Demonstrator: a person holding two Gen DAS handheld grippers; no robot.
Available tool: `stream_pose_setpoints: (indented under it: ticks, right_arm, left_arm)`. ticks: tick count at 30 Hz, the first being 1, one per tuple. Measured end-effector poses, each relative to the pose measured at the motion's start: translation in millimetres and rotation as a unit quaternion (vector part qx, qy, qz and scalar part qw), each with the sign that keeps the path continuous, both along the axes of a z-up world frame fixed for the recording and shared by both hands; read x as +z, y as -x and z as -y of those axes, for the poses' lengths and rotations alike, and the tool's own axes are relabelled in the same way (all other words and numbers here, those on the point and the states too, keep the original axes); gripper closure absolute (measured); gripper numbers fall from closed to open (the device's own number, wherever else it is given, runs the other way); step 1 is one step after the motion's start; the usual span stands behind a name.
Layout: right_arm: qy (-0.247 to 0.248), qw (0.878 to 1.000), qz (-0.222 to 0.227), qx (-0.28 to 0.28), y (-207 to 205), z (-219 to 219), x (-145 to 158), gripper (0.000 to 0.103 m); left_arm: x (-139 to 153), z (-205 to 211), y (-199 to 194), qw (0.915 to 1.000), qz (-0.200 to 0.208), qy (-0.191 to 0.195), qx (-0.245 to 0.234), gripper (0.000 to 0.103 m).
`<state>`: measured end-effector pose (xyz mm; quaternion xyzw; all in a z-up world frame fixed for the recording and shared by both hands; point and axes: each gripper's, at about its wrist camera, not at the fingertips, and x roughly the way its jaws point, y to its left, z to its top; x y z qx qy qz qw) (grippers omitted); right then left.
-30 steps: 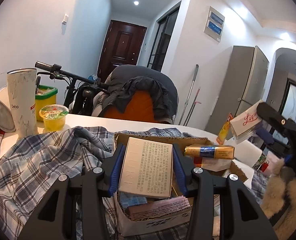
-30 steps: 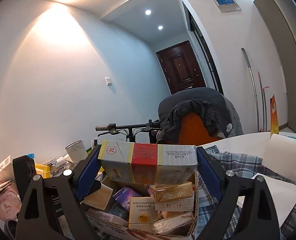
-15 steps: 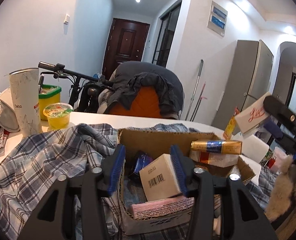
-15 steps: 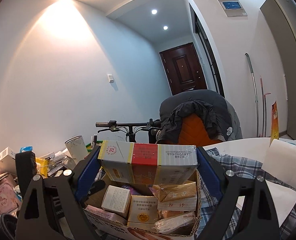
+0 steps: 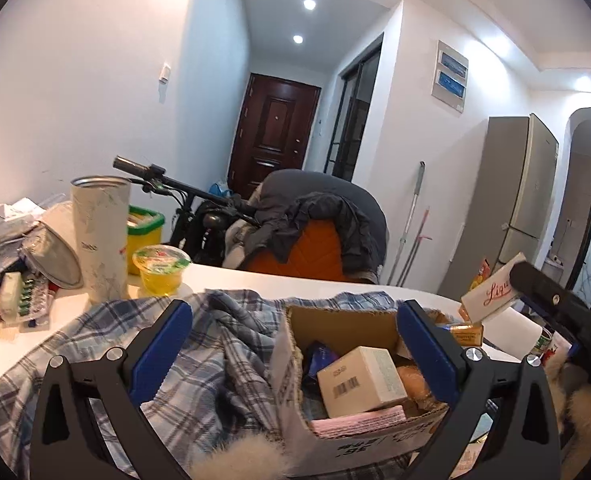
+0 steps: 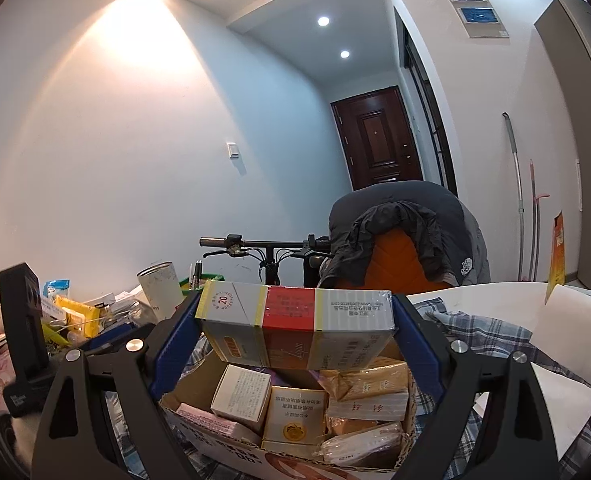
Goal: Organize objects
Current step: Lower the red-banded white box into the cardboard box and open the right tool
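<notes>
A cardboard box (image 5: 295,412) full of small packs stands on a plaid cloth (image 5: 215,360). A cream box with a barcode (image 5: 361,380) lies loose on top inside it. My left gripper (image 5: 295,356) is open and empty, raised just above and behind the box. My right gripper (image 6: 295,332) is shut on a long red, white and grey carton (image 6: 295,330), held level over the cardboard box (image 6: 215,444). The carton's end (image 5: 491,292) also shows at the right of the left wrist view. The cream box (image 6: 241,396) lies among gold packs (image 6: 295,416).
A marbled tumbler (image 5: 101,236), a yellow jelly cup (image 5: 161,270) and a green-rimmed tub (image 5: 143,236) stand at the back left with a heap of clutter (image 5: 11,264). A jacket-draped chair (image 5: 319,232) and a bicycle (image 5: 183,196) are behind the table. White sheets (image 6: 567,364) lie right.
My left gripper let go of the cream box, which dropped into the cardboard box, then opened wide and drew back and up. My right gripper kept holding the carton over the box.
</notes>
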<state>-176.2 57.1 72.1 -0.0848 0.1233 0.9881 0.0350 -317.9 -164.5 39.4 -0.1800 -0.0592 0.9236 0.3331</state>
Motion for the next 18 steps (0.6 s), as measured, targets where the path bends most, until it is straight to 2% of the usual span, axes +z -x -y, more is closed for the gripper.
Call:
stream_pose_setpoints:
  ticks: [4,13,18]
  right_arm:
    - [-0.007,1.0,0.003,0.007,1.3,3.0,-0.7,0.013]
    - [-0.049,0.998,0.0,0.045,4.4,25.0,11.5,0.013]
    - [-0.06,0.993,0.038,0.092,40.3,38.1,27.7,0.013]
  left_arm:
    - [6.1,15.2,0.5,0.9996,-0.005,-0.018,0.02,0.0]
    - [12.7,53.6,14.1,0.9953,0.026,-0.082,0.044,0.0]
    - [6.7,71.0,29.6,0.9898,0.062,-0.114,0.059,0.0]
